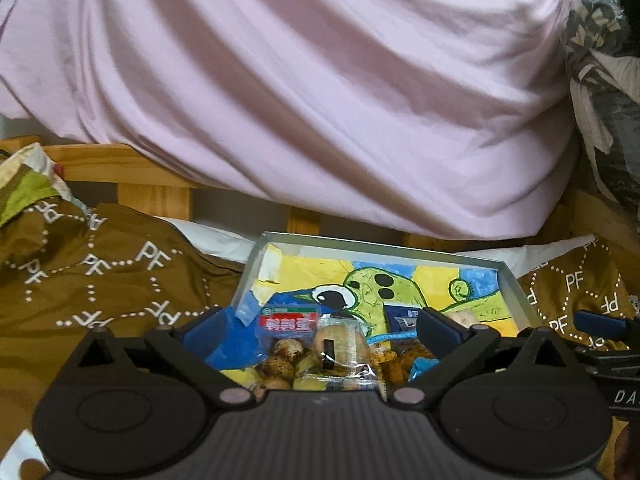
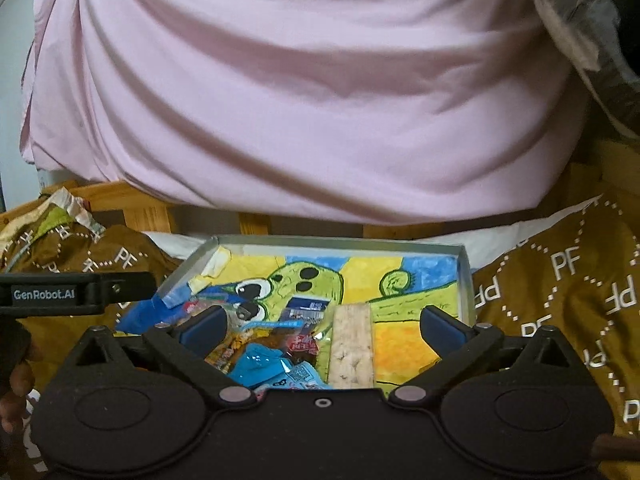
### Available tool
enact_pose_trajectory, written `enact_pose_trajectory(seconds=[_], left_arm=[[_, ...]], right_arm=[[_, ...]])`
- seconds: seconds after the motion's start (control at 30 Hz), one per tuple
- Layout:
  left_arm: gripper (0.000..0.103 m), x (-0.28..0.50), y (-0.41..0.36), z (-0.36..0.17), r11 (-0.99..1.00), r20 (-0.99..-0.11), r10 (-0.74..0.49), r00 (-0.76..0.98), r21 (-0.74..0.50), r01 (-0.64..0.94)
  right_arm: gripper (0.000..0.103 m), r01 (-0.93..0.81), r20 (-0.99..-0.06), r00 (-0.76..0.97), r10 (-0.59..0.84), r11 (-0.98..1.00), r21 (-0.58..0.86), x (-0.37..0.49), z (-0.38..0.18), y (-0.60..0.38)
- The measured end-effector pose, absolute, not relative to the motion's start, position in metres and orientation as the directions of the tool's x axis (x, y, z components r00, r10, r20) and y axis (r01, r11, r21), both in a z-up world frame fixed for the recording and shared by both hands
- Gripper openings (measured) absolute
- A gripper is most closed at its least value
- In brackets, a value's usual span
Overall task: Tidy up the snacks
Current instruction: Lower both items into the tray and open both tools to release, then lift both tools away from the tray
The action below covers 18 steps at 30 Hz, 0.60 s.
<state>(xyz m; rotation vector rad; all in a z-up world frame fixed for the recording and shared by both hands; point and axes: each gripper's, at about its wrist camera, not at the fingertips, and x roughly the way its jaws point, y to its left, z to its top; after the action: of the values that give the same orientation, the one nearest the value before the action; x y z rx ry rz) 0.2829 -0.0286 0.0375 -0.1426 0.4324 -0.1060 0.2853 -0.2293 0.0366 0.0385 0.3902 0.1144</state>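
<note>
While both claws (image 1: 320, 330) (image 2: 320, 330) gape empty, tray (image 2: 466, 280) holds snack packets (image 1: 288, 340), cracker bar (image 2: 352, 344).

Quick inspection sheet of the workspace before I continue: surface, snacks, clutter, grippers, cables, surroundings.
Surface: brown PF-patterned bedcover.
Job's things: shallow grey tray with cartoon-painted floor holds the quail-egg packet, the clear wrapped round pastry, the blue wrapper and the pale oblong cracker bar.
Clutter: nothing seen.
Grippers: left gripper and right gripper open, holding nothing.
Cables: nothing seen.
Surroundings: pink draped sheet, wooden bed frame.
</note>
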Motion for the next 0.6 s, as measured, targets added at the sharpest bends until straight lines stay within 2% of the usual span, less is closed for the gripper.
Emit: enact_pose_trajectory(seconds=[0.6], left_arm=[[0.103,0.205,-0.013,0.057,0.989,-0.344,-0.061,0.937,-0.144,0.011]], right_arm=[[0.102,-0.153,-0.313,0.935,0.167,0.986,0.069,0.211,0.064,-0.215]])
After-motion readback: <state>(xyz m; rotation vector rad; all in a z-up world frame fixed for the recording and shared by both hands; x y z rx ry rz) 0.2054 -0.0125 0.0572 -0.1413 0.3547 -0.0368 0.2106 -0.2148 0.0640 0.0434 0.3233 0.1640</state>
